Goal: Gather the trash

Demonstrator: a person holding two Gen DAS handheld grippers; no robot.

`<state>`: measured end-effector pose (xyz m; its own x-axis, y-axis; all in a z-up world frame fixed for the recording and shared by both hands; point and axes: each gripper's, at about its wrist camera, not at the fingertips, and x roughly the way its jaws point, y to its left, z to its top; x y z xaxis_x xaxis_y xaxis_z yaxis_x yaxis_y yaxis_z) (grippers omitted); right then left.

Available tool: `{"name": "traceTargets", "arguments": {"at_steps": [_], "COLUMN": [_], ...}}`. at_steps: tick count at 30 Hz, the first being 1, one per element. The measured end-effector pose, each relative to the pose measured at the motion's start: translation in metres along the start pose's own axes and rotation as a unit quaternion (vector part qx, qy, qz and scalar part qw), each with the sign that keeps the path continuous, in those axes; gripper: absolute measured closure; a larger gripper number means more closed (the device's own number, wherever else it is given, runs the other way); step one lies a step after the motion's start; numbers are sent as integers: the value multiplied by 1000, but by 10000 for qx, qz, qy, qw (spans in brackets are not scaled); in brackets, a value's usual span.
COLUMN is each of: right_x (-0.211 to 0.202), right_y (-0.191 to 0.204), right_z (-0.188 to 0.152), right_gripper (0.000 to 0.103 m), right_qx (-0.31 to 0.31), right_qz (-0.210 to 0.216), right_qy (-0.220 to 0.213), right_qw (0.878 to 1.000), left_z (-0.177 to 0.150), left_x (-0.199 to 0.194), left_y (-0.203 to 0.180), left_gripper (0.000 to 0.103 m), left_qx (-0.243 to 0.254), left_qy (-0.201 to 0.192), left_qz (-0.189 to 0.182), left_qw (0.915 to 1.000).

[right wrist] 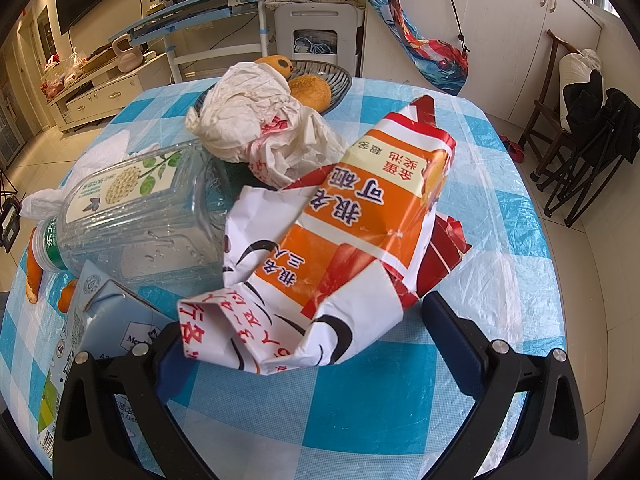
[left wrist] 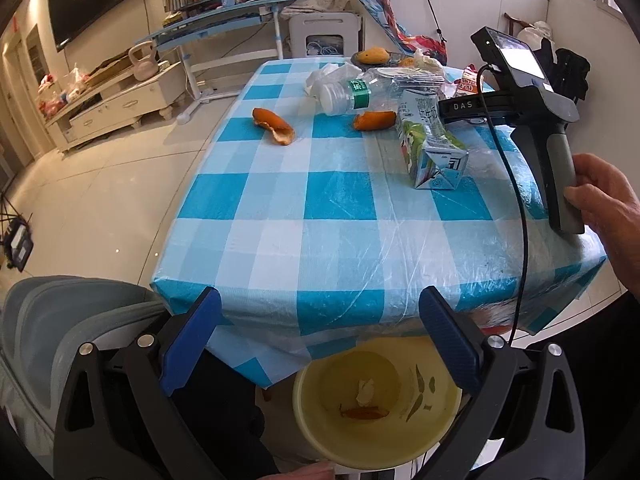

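Observation:
My left gripper is open and empty, above a yellow bin that holds a peel and a paper scrap, below the table's near edge. On the blue checked tablecloth lie two orange peels, a clear plastic bottle and a milk carton. My right gripper is open around the near end of an orange and white snack wrapper. The bottle, the carton and crumpled white paper lie beside the wrapper.
A plate with bread and fruit stands at the far side of the table. The right hand-held gripper body hangs over the table's right side. A grey chair is at the near left, a folding chair at the right.

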<state>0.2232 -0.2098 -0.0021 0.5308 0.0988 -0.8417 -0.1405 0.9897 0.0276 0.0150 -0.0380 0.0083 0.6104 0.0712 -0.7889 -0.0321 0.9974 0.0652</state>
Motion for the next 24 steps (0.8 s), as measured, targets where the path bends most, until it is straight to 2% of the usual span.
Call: {"name": "traceTargets", "arguments": {"at_steps": [15, 20, 24], "right_x": [-2, -15, -25], "right_y": [1, 7, 2], "right_z": [-2, -21, -35], "right_gripper": [5, 6, 6], "right_qx": [-2, -315, -333], "right_qz": [14, 230, 240], "right_qy": [13, 110, 175], "right_qw": [10000, 9992, 9990], "left_z": [14, 18, 17], "left_x": [-8, -13, -19], "left_y": [-16, -19, -21], "left_gripper": [7, 7, 7], "left_qx": [131, 124, 150], "left_qy": [-49, -82, -140], "left_qz": [37, 33, 58], "left_qw": [9999, 9999, 9998]}}
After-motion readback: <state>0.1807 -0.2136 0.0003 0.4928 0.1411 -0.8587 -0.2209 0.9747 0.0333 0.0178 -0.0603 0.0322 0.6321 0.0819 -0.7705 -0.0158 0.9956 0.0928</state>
